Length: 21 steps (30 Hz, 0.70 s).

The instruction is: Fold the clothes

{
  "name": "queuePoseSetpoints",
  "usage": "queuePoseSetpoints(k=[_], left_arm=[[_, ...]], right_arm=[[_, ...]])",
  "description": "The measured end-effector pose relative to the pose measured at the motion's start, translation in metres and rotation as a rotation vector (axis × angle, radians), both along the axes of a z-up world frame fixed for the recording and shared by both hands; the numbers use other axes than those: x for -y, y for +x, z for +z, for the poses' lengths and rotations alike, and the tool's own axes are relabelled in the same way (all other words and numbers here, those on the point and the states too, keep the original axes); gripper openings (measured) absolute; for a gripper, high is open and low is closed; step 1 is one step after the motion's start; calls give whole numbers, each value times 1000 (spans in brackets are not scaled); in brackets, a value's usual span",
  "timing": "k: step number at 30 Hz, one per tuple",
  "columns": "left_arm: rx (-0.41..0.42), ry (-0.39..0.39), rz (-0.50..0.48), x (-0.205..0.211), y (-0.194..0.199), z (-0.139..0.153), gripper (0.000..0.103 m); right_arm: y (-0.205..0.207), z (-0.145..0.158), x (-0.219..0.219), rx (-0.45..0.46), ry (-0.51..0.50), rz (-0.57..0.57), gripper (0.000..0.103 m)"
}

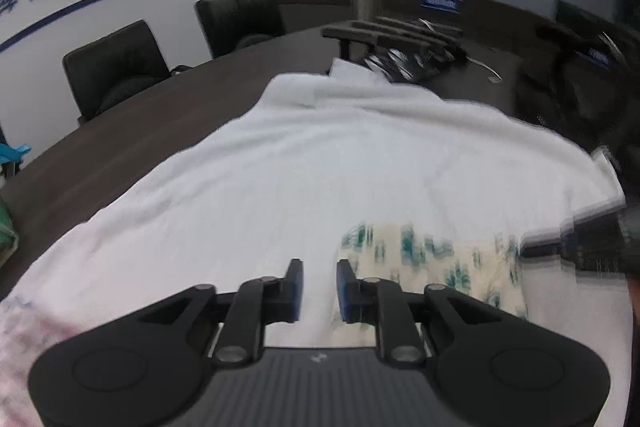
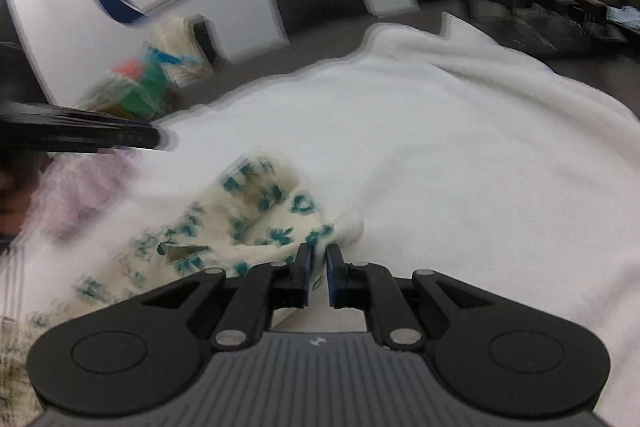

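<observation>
A cream garment with a teal print [image 2: 240,219] lies bunched on a white towel-like cloth [image 2: 440,147] that covers the dark table. My right gripper [image 2: 319,254] is shut on an edge of the printed garment; cloth shows between its pads. In the left wrist view the printed garment [image 1: 436,259] lies to the right of my left gripper [image 1: 319,269], which is open and empty over the white cloth [image 1: 320,155]. The left gripper's body [image 2: 80,135] shows as a dark blur at the left of the right wrist view.
Black office chairs [image 1: 116,67] stand along the far side of the dark table [image 1: 120,143]. A rack of black items [image 1: 392,35] and a metal cylinder [image 1: 366,1] stand at the back. A pinkish cloth [image 2: 80,195] and a green and red packet [image 2: 136,87] lie at the left.
</observation>
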<state>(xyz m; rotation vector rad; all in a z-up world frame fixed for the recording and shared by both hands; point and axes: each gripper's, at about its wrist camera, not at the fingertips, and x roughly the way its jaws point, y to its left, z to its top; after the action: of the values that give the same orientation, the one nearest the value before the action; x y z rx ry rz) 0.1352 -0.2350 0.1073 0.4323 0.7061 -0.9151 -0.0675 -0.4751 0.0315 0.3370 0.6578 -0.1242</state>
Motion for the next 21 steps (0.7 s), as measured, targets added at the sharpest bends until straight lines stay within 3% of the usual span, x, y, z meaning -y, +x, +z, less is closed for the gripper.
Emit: queuePoseSetpoints(k=[2,4,8,11,13,15,18,21], left_arm=[[-24,25,-11,-45,-13,0,38],[-31,53,11,-96,-32,-2,41],[-134,20,5,-183,-73,-32,60],[-134,35,25,-215,-97,-64,59],[-140,12,48,-230,-106,-75,53],[-151,-28,91,-242,-110,-78,8],[-143,-111,221,-265,-114,-67,6],[-151,-230,281,-283,-126,-54,6]], right_arm=[[-22,6,-9,60,-2,-19,21],[-45,19,-27,148,11,3,32],[-56,29,-96,232,38,214,36],[-34,18,-148,215,83,352,36],[-7,6,-174,153,79,352,36],[14,-6,-189,101,78,325,36],[24,-17,-200,58,69,302,34],[22,-25,-211,33,-7,267,29]])
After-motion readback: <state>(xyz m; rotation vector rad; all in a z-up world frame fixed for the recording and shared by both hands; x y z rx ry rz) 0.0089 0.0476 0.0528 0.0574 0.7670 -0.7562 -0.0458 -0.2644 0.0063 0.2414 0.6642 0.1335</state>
